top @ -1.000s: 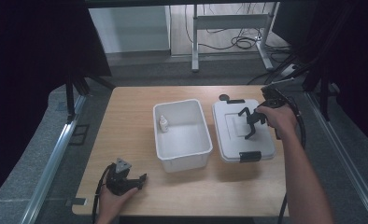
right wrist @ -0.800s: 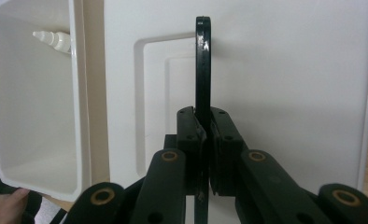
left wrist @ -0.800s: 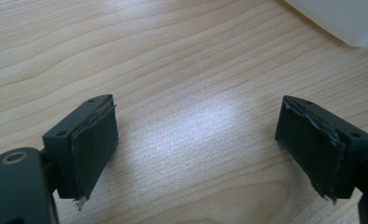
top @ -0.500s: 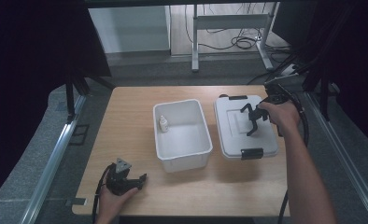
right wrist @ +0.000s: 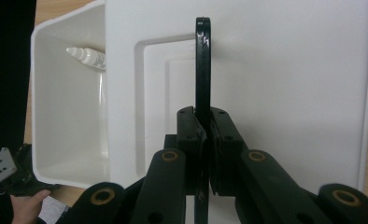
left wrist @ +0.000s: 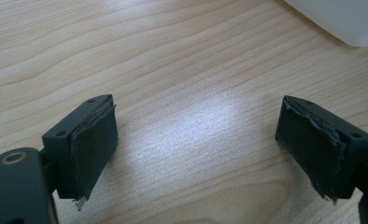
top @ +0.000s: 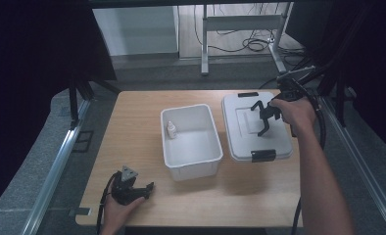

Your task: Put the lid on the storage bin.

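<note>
Beside the lid (top: 255, 128), bin (top: 191, 142) holds bottle (top: 171, 129).

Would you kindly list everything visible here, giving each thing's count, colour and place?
Rectangular plastic bin: one, white, open, table centre.
Small dropper bottle: one, white, inside the bin by its left wall.
Flat plastic lid: one, white, right of the bin.
Thin lid handle: one, black, standing up from the lid's middle.
Lid latches: two, black, at the lid's near and far edges.
Wooden table: one, light brown.
Left gripper: one, black, near-left table, jaws apart.
Right gripper: one, black, over the lid, clamped on the handle.
</note>
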